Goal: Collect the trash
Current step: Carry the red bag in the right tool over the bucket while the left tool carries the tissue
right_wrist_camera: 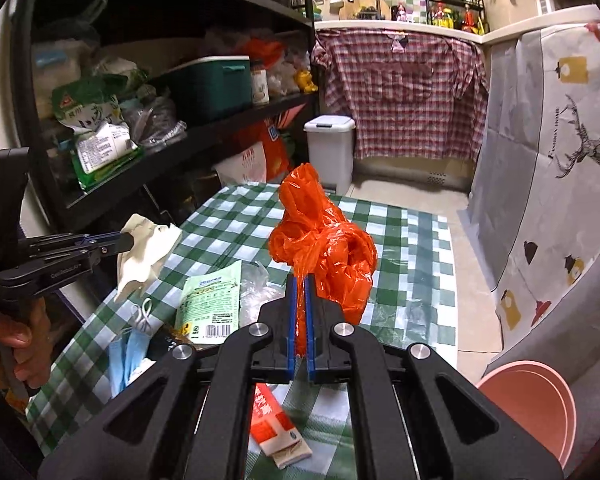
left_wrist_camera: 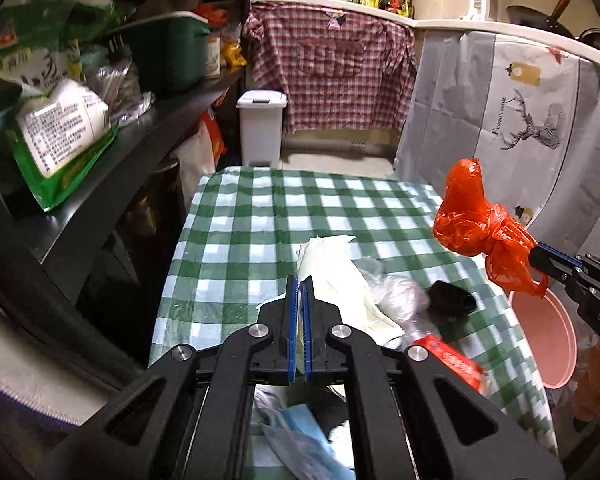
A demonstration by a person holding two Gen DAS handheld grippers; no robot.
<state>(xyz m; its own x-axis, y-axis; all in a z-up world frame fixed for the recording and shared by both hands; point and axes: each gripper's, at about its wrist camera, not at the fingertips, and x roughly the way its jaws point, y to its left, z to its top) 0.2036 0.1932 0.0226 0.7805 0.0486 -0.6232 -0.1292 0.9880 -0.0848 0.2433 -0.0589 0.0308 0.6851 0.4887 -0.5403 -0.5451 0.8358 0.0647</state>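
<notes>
Right wrist view: right tool (right_wrist_camera: 300, 280) clamped on an orange plastic bag (right_wrist_camera: 324, 248), held above the checkered surface (right_wrist_camera: 400, 240). Left tool (left_wrist_camera: 299, 284) clamped on a white crumpled paper (left_wrist_camera: 324, 264), lifted at left. Pink bin (right_wrist_camera: 536, 404) sits near right, on the floor.

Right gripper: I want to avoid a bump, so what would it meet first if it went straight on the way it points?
The right gripper, shut on the orange plastic bag, points over the checked table. Beyond looks free until the white lidded bin, though depth is unclear.
</notes>
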